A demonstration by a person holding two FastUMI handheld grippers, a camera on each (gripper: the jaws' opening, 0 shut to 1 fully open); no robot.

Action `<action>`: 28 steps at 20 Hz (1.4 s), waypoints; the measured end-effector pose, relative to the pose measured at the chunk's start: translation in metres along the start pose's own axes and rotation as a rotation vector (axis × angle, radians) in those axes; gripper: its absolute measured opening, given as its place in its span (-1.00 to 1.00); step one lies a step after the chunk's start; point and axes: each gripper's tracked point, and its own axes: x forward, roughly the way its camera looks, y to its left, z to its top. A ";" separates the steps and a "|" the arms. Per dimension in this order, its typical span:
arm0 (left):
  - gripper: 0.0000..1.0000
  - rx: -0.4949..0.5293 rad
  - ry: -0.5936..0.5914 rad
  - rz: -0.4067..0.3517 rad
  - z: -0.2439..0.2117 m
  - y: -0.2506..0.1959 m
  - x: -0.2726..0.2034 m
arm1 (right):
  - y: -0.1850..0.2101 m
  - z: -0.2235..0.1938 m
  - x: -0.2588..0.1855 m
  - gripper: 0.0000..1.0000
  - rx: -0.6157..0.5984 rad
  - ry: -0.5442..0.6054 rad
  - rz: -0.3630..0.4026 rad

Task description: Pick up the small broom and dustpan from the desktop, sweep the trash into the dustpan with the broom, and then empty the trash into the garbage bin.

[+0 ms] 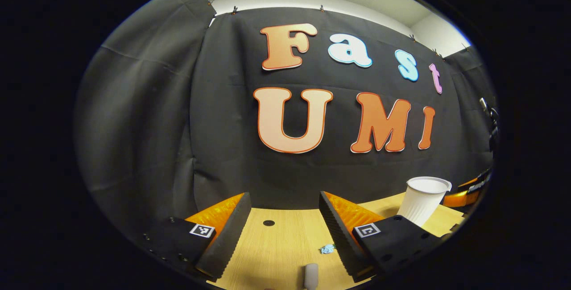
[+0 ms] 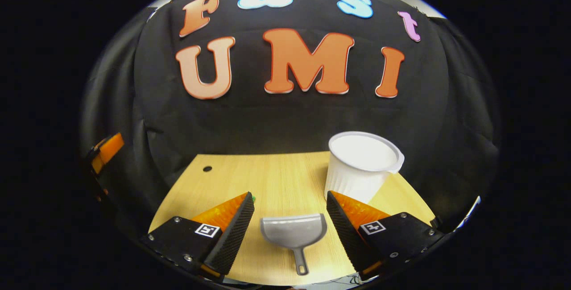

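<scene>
In the right gripper view a small grey dustpan lies flat on the wooden desktop, handle toward me. It sits between the spread fingers of my right gripper, which is open and apart from it. A white ribbed cup, the garbage bin, stands upright just past the right finger. In the left gripper view my left gripper is open above the desktop. A crumpled blue scrap of trash lies by its right finger. A grey rounded handle end, possibly the broom's, shows at the bottom edge.
The bin stands at the right in the left gripper view, with the other gripper beyond it. A cable hole marks the desk's far left corner. A green speck peeks out beside the right gripper's left finger. The other gripper hangs at the far left.
</scene>
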 end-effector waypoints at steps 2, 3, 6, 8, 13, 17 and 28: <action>0.95 0.001 0.004 0.003 -0.003 -0.001 0.000 | -0.004 -0.022 0.008 0.98 -0.021 0.087 0.002; 0.95 0.003 0.012 0.005 -0.007 -0.001 -0.001 | -0.005 -0.034 0.010 0.97 -0.036 0.130 0.008; 0.95 0.002 0.044 0.005 -0.024 -0.002 0.000 | -0.007 -0.073 0.021 0.97 -0.093 0.260 0.018; 0.95 0.006 0.055 0.016 -0.030 0.002 0.000 | -0.010 -0.095 0.027 0.98 -0.122 0.341 0.026; 0.95 0.001 0.062 0.037 -0.035 0.011 0.001 | -0.013 -0.164 0.044 0.99 -0.151 0.570 0.039; 0.96 0.000 0.070 0.056 -0.041 0.020 0.000 | -0.020 -0.210 0.063 0.99 -0.155 0.703 0.016; 0.96 0.025 0.113 0.078 -0.058 0.027 0.002 | -0.018 -0.274 0.091 0.99 -0.141 0.943 0.023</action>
